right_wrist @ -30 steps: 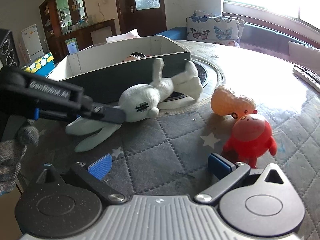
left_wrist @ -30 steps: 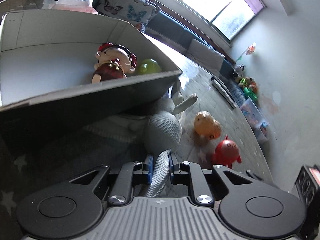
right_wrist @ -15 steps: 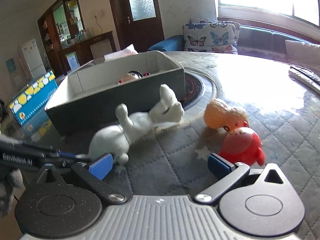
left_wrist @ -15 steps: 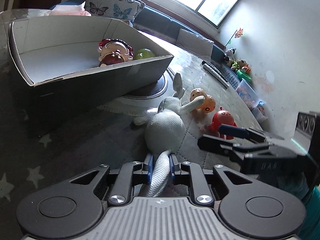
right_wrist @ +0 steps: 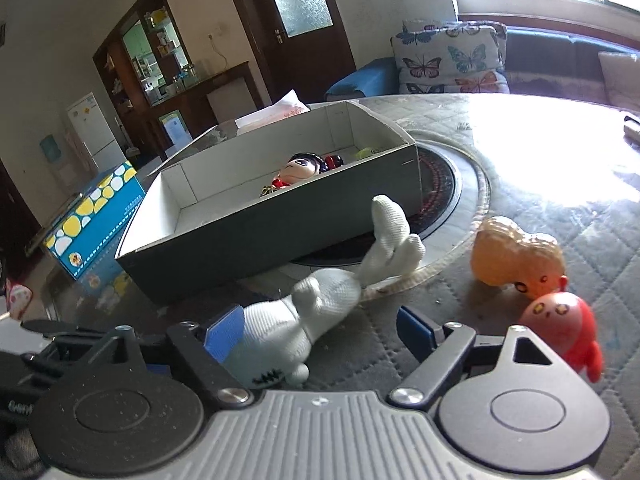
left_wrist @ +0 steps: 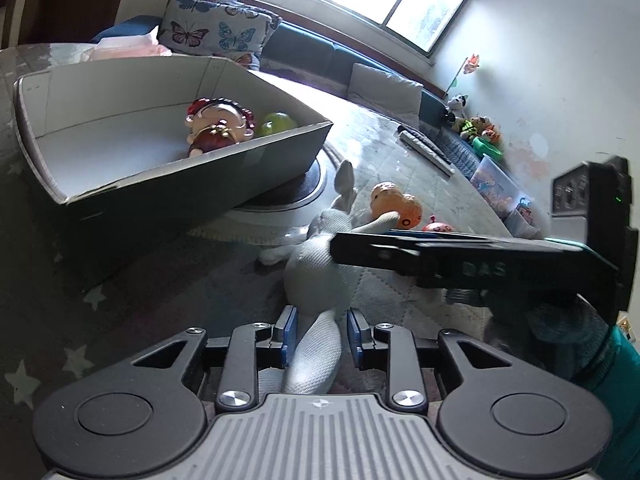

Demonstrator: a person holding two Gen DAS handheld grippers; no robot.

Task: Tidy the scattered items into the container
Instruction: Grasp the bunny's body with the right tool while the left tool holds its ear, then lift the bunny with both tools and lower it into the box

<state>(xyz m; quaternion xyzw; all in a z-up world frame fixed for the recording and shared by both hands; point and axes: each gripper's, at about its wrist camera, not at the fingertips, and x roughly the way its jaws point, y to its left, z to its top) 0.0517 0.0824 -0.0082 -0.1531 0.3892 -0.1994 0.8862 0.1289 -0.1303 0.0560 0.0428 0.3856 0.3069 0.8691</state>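
A white knitted rabbit point(left_wrist: 320, 276) lies on the quilted mat in front of the grey cardboard box point(left_wrist: 200, 184). My left gripper point(left_wrist: 320, 332) has its jaws opening; the rabbit's ear lies between the pads with a small gap on each side. My right gripper point(right_wrist: 320, 330) has its jaws closing around the rabbit's head point(right_wrist: 280, 328). Its left pad is at the head and the right pad is still apart. The box point(right_wrist: 260, 232) holds a red doll point(right_wrist: 300, 168) and a green ball point(left_wrist: 280, 122). An orange peanut toy point(right_wrist: 512, 252) and a red toy point(right_wrist: 560, 332) sit to the right.
The box rests partly on a round black hob point(right_wrist: 440, 184) set in the table. A blue tissue box point(right_wrist: 96, 208) stands left of it, a pink pack point(left_wrist: 124, 46) behind it. A remote point(left_wrist: 424, 148) lies farther along the table.
My left jaws have let go of the rabbit's ear. My right gripper has moved left over the rabbit's head and its jaws have narrowed. Both views have pulled back from the box.
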